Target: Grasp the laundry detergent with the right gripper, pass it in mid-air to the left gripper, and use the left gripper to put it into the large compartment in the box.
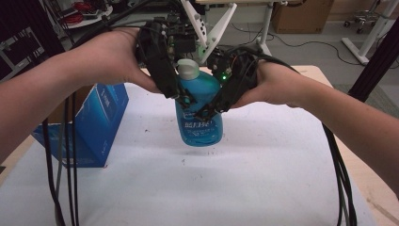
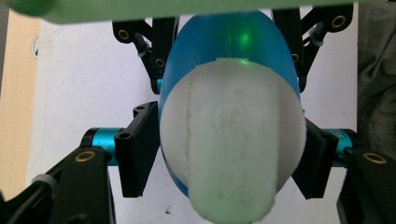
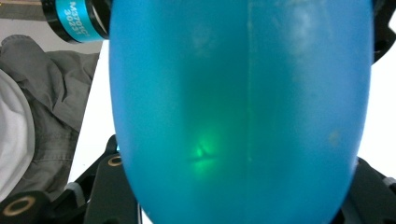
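- Clearly the blue bottle [image 1: 200, 113] is being carried in the air above the white surface [image 1: 235, 179], upright with its pale cap [image 1: 189, 69] on top, and the shadow lying under its base suggests it is not resting on anything
- The right gripper [image 1: 209, 110] is clamping the bottle's body from the right side; its fingers are closed on the blue plastic, which is bulging right up against its camera in the right gripper view [image 3: 243, 112], so this hand is probably bearing the weight and keeping the bottle from turning
- The left gripper [image 1: 181, 94] is coming in from above and to the left, with its fingers [image 2: 137, 149] sitting on either side of the bottle's upper part just below the cap [image 2: 233, 144]; whether the pads are actually pressing there I cannot tell from these pictures
- Splitting the hold this way makes sense as a judgement: one hand is steadying the body while the other is placed high, near the cap, where opening or tipping would start
- A blue box [image 1: 96, 125] is standing at the left edge of the surface, well apart from the bottle, so it is not getting in the way of either hand
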Demonstrator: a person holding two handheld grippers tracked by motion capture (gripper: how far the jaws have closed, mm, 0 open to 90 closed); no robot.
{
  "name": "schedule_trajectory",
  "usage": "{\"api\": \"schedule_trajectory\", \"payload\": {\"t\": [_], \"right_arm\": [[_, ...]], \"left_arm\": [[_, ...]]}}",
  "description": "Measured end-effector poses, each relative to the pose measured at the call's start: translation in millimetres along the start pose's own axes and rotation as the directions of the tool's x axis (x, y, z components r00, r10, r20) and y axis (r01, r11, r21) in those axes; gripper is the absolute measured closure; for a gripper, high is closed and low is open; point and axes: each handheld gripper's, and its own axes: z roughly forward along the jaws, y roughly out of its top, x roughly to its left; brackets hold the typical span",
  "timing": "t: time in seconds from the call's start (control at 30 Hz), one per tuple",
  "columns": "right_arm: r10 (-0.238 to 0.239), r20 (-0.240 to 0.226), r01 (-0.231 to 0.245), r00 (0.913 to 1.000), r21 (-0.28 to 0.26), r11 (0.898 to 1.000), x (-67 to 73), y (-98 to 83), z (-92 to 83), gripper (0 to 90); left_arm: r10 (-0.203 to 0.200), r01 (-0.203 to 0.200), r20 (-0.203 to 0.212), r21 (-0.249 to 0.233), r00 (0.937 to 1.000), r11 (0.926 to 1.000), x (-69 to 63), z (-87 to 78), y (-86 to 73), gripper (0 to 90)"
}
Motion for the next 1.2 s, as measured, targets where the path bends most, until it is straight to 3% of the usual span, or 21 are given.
{"api": "schedule_trajectory", "payload": {"t": [0.3,0.7,0.9,1.2], "right_arm": [[-0.002,0.004,0.002,1.0,0.001,1.0,0.1,-0.1,0.5,45.2],[0.013,-0.03,-0.013,0.9995,0.015,1.0,4.0,1.9,2.1,45.1],[0.01,-0.032,-0.01,0.9994,0.006,1.0,3.6,2.5,3.1,44.7],[0.018,-0.051,-0.018,0.9985,-0.009,1.0,3.4,4.4,6.0,41.8]], "left_arm": [[-0.001,0.001,0.016,0.009,0.9999,1.0,0.3,1.2,1.3,36.3],[-0.004,0.003,0.033,0.029,0.9995,0.9996,-1.6,4.3,3.1,37.8],[-0.006,0.006,0.024,0.023,0.9997,0.9997,-2.0,2.0,2.8,38.4],[-0.026,0.026,0.046,0.009,0.9986,0.9996,-1.1,-0.4,0.4,38.5]]}}
